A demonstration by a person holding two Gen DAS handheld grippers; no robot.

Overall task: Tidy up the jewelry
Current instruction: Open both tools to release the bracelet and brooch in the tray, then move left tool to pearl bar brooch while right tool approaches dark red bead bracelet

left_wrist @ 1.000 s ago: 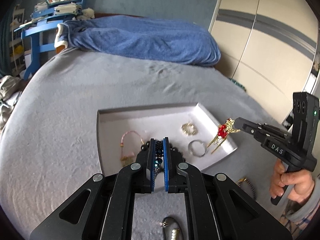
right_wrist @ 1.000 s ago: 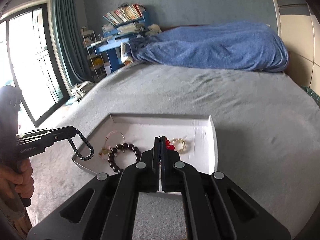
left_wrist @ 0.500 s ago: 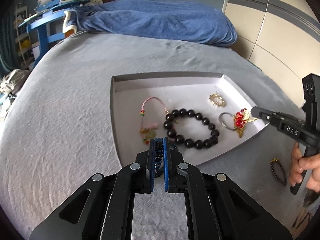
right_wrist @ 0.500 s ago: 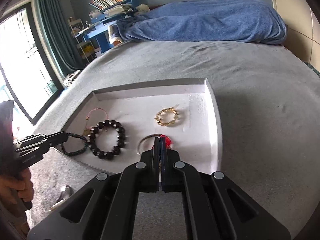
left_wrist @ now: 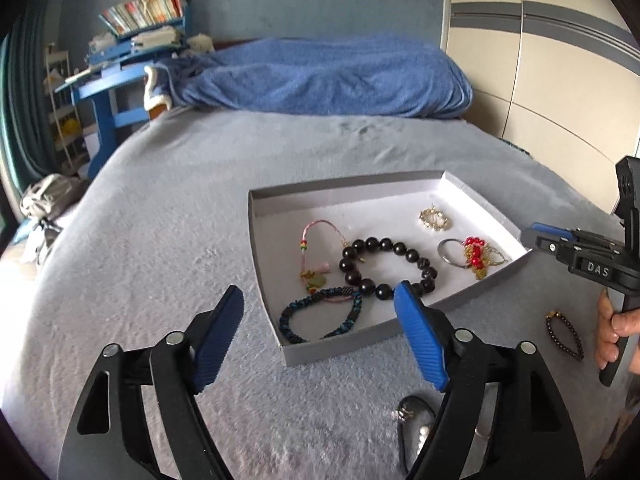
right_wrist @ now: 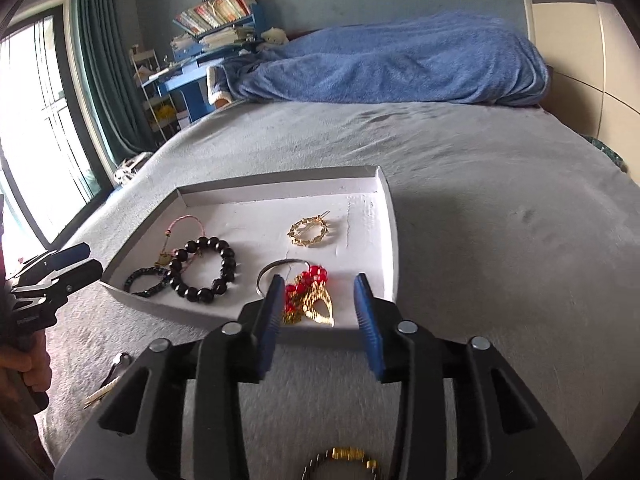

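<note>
A shallow grey tray [left_wrist: 338,350] [right_wrist: 394,240] lies on the bed. In it are a dark blue beaded bracelet [left_wrist: 320,314] [right_wrist: 144,280], a black bead bracelet [left_wrist: 386,266] [right_wrist: 204,268], a pink cord bracelet [left_wrist: 316,248], a silver ring [left_wrist: 450,252], a red and gold ornament [left_wrist: 478,258] [right_wrist: 310,298] and a gold brooch [left_wrist: 435,219] [right_wrist: 309,231]. My left gripper [left_wrist: 320,324] is open and empty at the tray's near corner. My right gripper [right_wrist: 318,306] [left_wrist: 534,234] is open and empty over the tray's near edge.
On the grey bedspread outside the tray lie a small dark bead bracelet [left_wrist: 564,334] [right_wrist: 344,464] and a silver hair clip [left_wrist: 416,424] [right_wrist: 108,380]. A blue blanket [left_wrist: 320,76] lies at the bed's head. A blue desk [left_wrist: 104,88] stands at the left.
Both grippers have opened and pulled back. The dark blue bracelet and the red and gold ornament now lie in the tray.
</note>
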